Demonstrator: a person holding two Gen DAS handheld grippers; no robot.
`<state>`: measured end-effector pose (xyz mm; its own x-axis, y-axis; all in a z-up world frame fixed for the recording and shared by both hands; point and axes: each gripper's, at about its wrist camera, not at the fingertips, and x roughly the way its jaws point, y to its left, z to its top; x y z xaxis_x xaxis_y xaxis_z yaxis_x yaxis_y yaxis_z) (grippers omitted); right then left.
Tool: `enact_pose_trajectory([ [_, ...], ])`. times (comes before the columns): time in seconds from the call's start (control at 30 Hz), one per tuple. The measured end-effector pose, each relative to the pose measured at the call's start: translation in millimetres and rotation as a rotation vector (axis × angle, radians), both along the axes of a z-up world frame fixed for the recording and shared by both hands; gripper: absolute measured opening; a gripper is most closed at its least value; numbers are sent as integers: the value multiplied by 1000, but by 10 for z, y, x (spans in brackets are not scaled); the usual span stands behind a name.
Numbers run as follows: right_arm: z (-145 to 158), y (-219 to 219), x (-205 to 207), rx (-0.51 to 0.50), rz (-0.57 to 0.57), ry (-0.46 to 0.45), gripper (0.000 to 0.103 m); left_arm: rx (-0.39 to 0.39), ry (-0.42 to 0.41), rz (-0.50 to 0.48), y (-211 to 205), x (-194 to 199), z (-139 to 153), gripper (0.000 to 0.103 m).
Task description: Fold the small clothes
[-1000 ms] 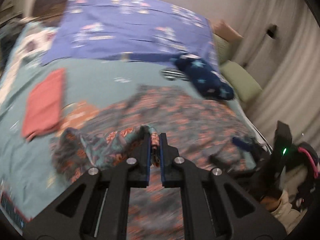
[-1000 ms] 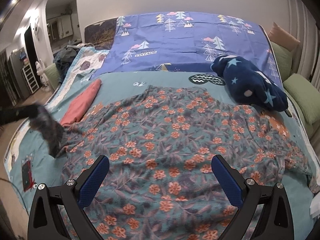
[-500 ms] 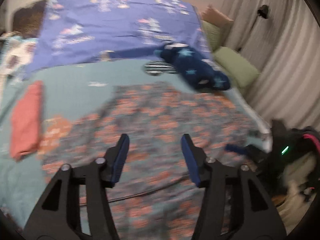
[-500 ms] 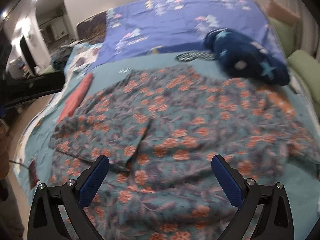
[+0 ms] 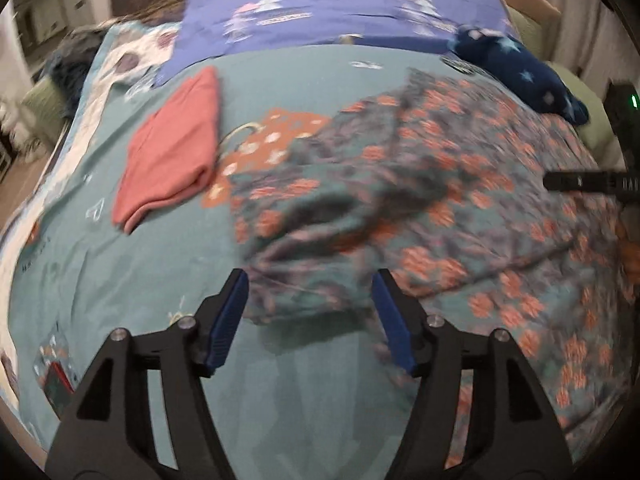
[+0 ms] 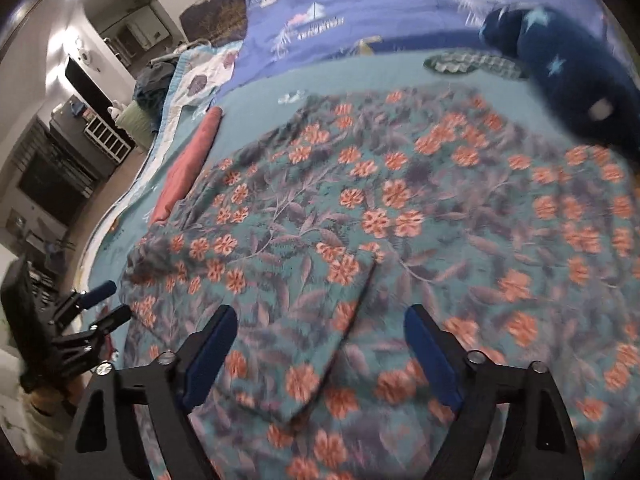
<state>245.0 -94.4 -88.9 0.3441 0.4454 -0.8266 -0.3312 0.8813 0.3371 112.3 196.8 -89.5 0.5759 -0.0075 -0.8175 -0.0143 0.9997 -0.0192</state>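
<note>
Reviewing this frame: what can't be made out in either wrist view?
- Floral garment: left wrist view, motion blur hides its folds; right wrist view, lower edge cut by frame.
- Pink folded cloth: right wrist view, near end hidden by the garment.
- Star-print navy item: blurred, unidentifiable.

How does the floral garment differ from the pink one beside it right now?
The floral garment is spread wide, with one flap turned over; the pink garment is already folded into a compact stack. The floral one is patterned, the pink one plain. Both lie on the teal bedspread, ungripped.
</note>
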Motion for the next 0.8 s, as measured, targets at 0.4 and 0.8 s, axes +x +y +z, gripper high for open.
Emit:
enact_pose_trajectory([
  [0.4, 497, -102, 175, 150, -36, -102, 5, -99, -102, 73, 266, 131, 200, 71],
  [0.8, 503, -1257, 526, 58, -309, -116, 5, -86, -94, 23, -33, 454, 136, 75],
])
